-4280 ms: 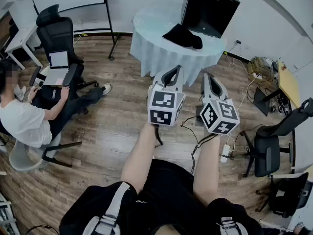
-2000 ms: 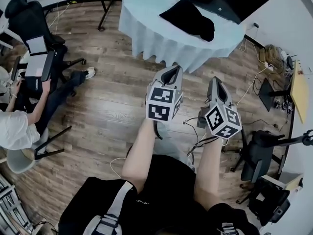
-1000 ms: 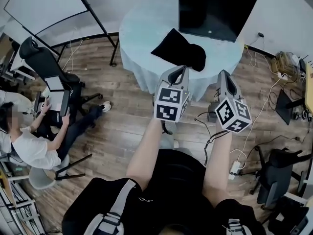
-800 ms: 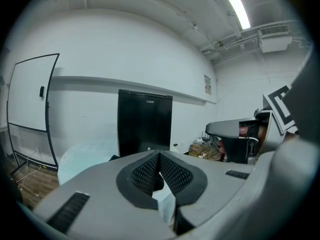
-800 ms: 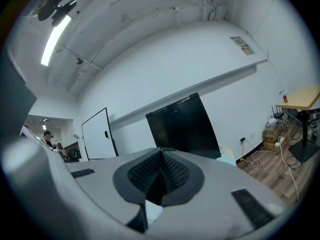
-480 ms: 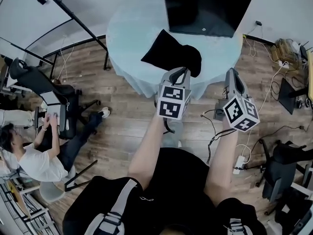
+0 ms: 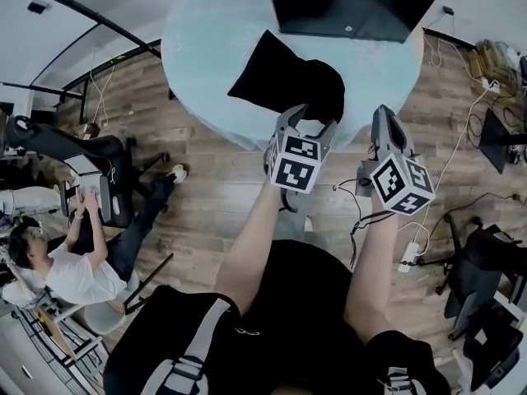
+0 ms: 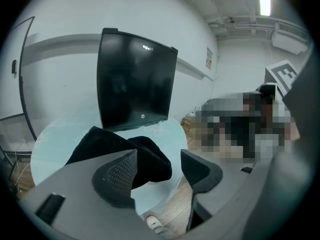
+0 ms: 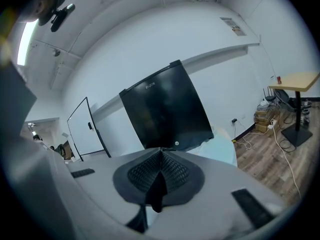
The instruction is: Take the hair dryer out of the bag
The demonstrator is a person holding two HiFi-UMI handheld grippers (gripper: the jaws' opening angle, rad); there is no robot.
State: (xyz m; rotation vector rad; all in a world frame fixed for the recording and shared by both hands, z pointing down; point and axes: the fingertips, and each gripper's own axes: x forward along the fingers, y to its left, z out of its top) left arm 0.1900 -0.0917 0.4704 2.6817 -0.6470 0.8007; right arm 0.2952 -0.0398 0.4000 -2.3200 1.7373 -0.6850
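Two claws hung at the counter's (image 7: 206, 48) near edge. The left claw (image 7: 311, 118), its jaws just opened wide and empty, faced the black bag (image 7: 280, 76) lying before a black screen (image 7: 354, 2). The right claw (image 7: 385, 115) was clenched on nothing.

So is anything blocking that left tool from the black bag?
Nothing visible does. The left tool, its jaws just opened with nothing gripped, points straight at the black bag lying on the table.
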